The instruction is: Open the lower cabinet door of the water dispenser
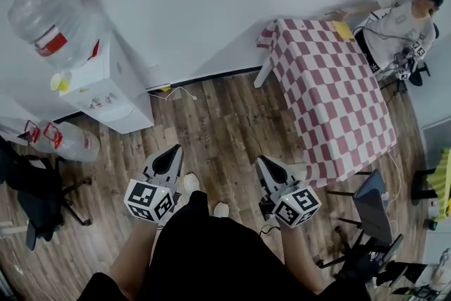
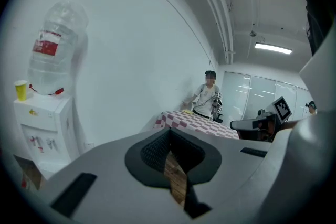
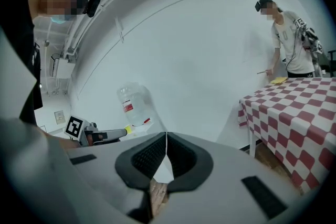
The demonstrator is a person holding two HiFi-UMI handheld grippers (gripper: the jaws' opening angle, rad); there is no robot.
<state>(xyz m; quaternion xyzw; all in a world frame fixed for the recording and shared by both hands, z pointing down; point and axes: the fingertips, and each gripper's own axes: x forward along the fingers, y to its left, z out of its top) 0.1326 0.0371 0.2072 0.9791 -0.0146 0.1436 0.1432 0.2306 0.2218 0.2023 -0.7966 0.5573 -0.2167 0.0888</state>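
Observation:
The white water dispenser (image 1: 106, 89) stands against the wall at the far left, with a large clear bottle (image 1: 55, 10) upside down on top and a yellow cup (image 1: 60, 83) on its shelf. From above, its lower cabinet door is not visible. My left gripper (image 1: 173, 153) and right gripper (image 1: 264, 166) are both shut and empty, side by side over the wood floor, well short of the dispenser. In the left gripper view the dispenser (image 2: 44, 134) is at the left beyond the shut gripper (image 2: 169, 134), its lower part hidden. The right gripper (image 3: 166, 136) view shows the bottle (image 3: 134, 105).
A spare water bottle (image 1: 69, 140) lies on the floor left of the dispenser, near a black office chair (image 1: 35, 197). A table with a red-checked cloth (image 1: 331, 102) stands at the right with a person (image 1: 403, 23) behind it. More chairs and gear (image 1: 373, 222) crowd the lower right.

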